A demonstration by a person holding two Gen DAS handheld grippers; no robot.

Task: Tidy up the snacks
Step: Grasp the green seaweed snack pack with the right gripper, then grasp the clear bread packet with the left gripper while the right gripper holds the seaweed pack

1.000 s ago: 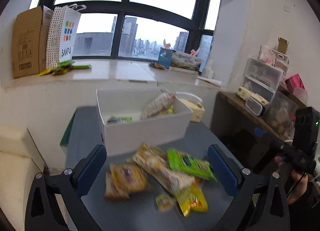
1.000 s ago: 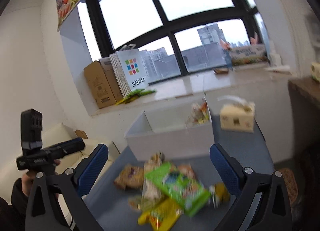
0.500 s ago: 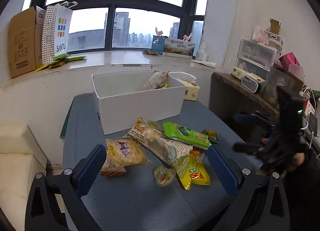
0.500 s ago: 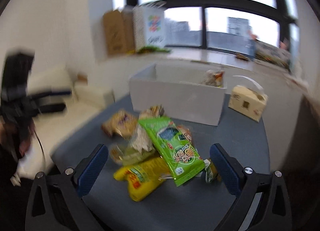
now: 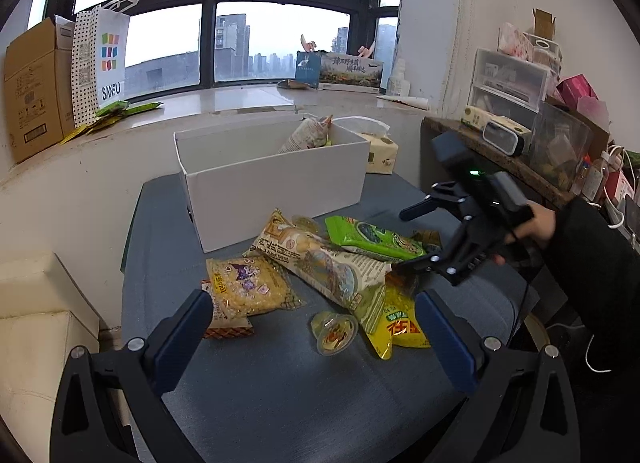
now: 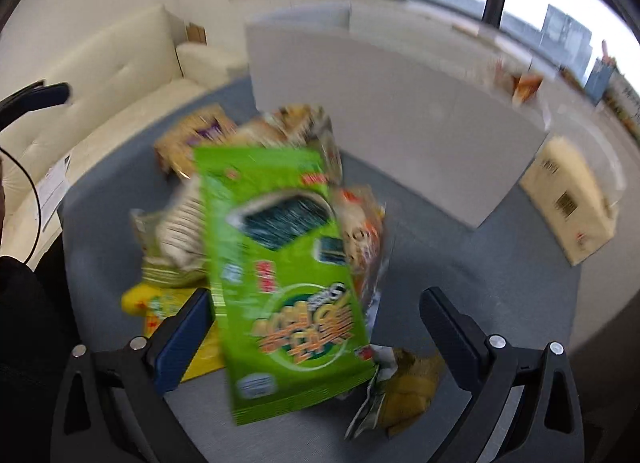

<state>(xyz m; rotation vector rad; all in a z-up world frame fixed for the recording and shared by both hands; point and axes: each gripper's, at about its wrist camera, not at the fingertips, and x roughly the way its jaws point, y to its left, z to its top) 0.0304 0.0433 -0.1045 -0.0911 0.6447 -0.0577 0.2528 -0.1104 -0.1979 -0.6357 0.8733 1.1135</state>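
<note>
Since half a second ago my right gripper has swung in low over the snack pile, jaws wide apart, nothing between them; my left gripper has barely shifted. Left wrist view: left jaws spread wide, empty, hovering above the grey table. Between its fingers sit a jelly cup and a yellow pouch. Purple-print noodle pack lies near the left finger, long beige bag runs diagonal mid-pile, green seaweed bag rests on its far end, just beside the right gripper tips. White box stands behind the pile with one packet leaning inside; tissue box just beside its right end. My hand in a dark sleeve grips the right handle. Right wrist view: blurred, right gripper open, green seaweed bag fills the gap between the fingers but I can't tell if either touches it. White box is beyond, tissue box to its right.
</note>
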